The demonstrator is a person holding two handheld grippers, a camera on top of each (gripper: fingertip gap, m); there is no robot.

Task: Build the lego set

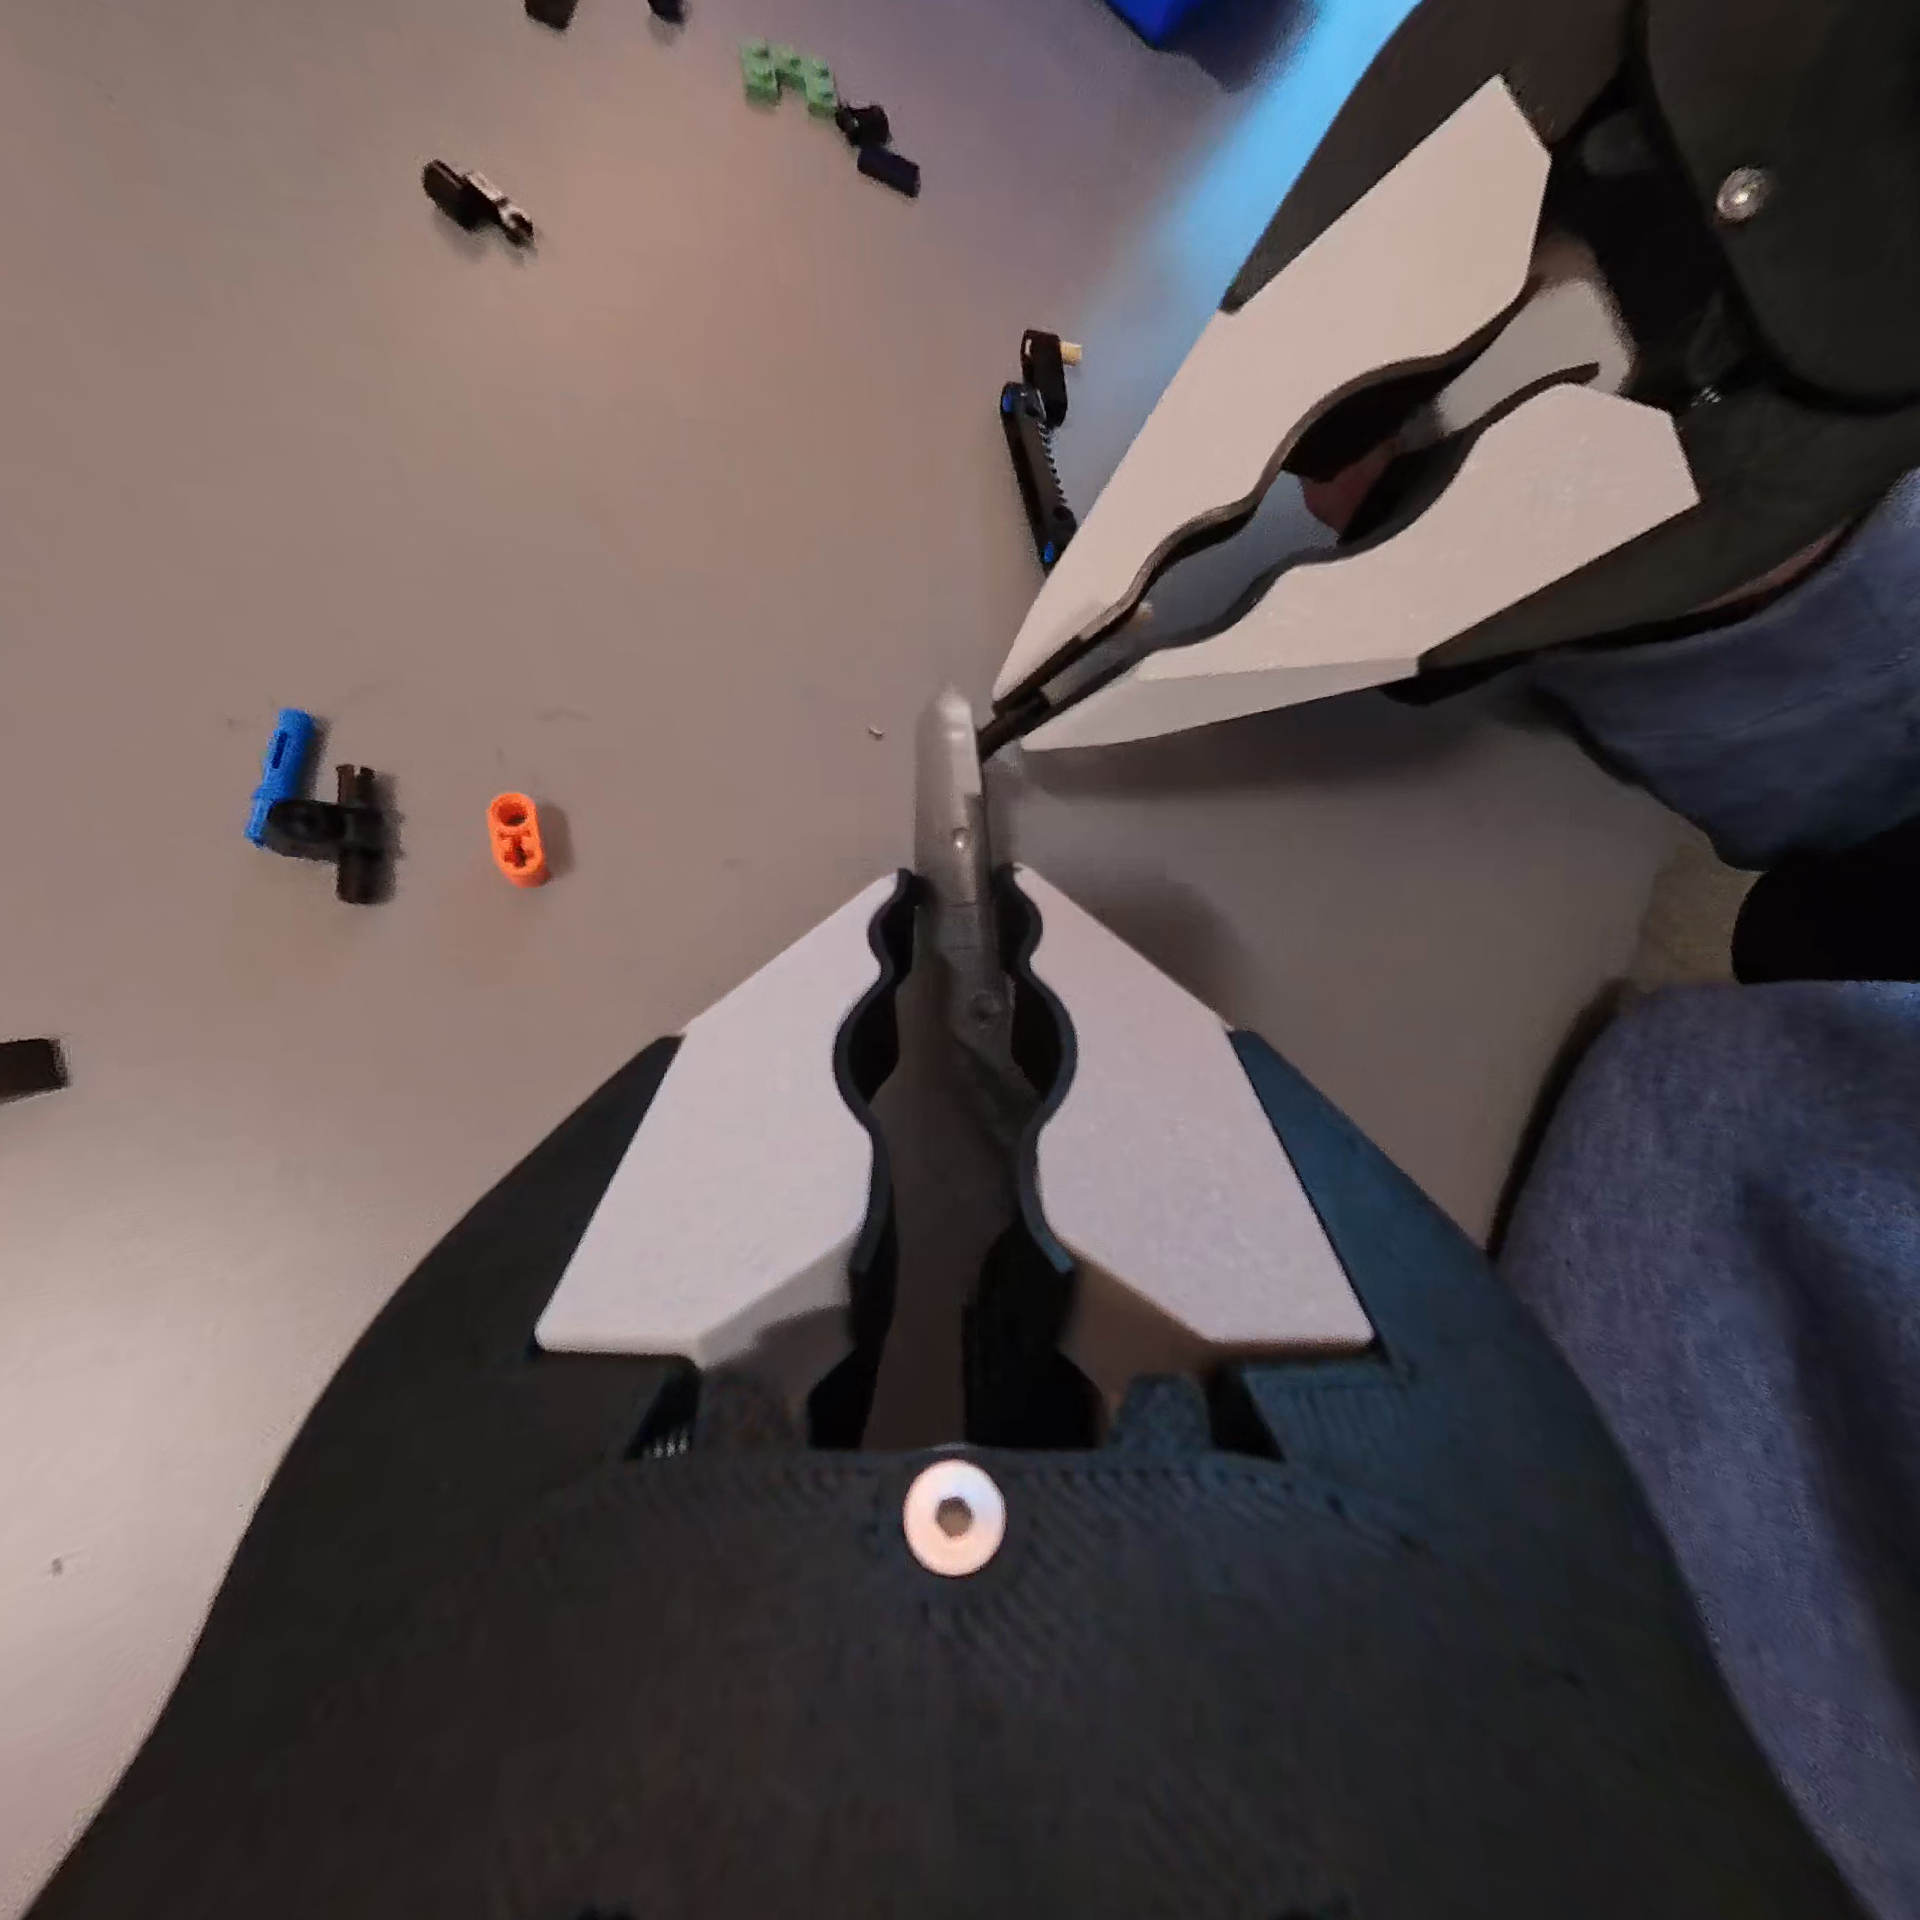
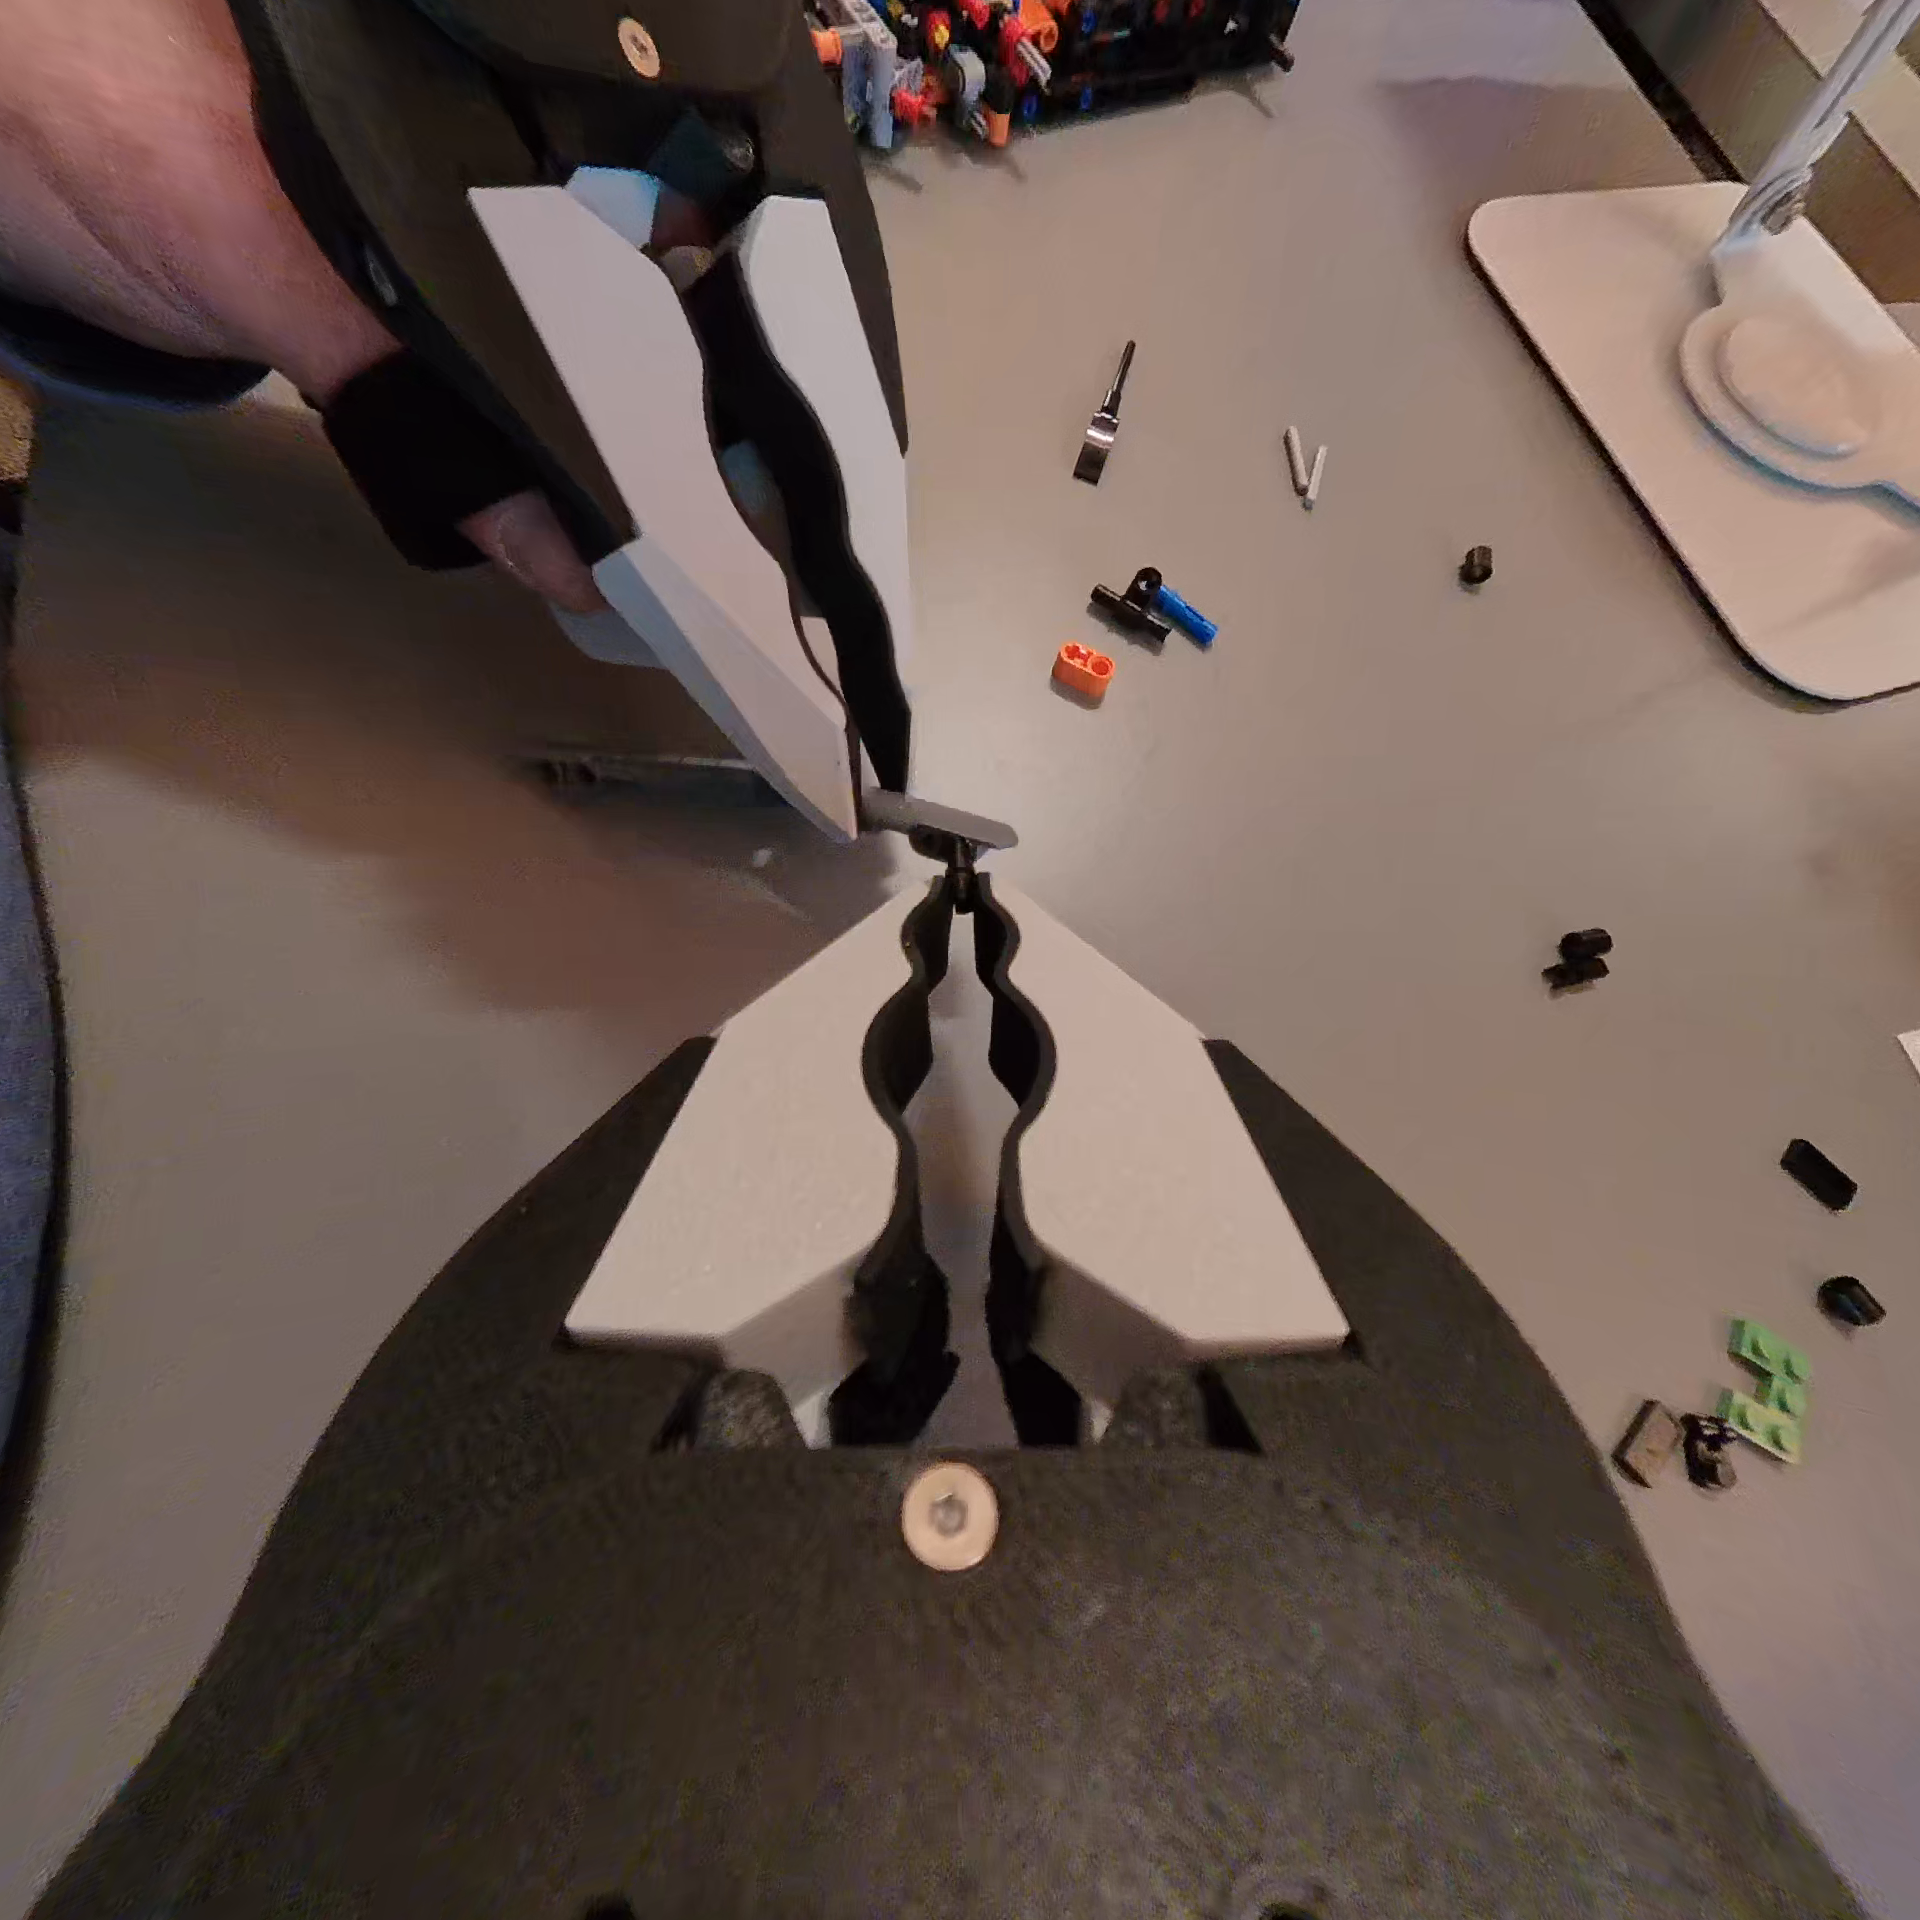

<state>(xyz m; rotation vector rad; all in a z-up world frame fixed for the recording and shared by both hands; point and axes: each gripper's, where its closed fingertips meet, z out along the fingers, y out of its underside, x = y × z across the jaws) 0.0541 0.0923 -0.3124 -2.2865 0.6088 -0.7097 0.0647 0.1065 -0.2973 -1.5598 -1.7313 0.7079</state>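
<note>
At centre of the left wrist view, the left gripper is clenching a flat, matte grey lego beam edge-on between its wavy black inner pads, the beam's rounded tip projecting past the pale grey, faceted fingertips. From upper right, the right gripper is meeting that tip, its tapering jaws nearly closed on a thin black pin that is only partly visible. Loose parts are lying on the smooth grey table: an orange two-hole connector, a blue pin joined to a black cross piece, a long black toothed bar and a green studded plate. Blue denim fabric is filling the lower right corner.

Across the right wrist view, the right gripper is pinching the small black pin at its very tips, the pin's upper end touching the underside of the grey beam. The left gripper is reaching in from upper left, gripping the beam's other end, with a person's hand behind it. Farther off are lying the orange connector, the blue pin assembly, two pale grey rods and the green plate. A multicoloured lego assembly is standing at the top edge, and a white rounded-corner stand base is resting at right.
</note>
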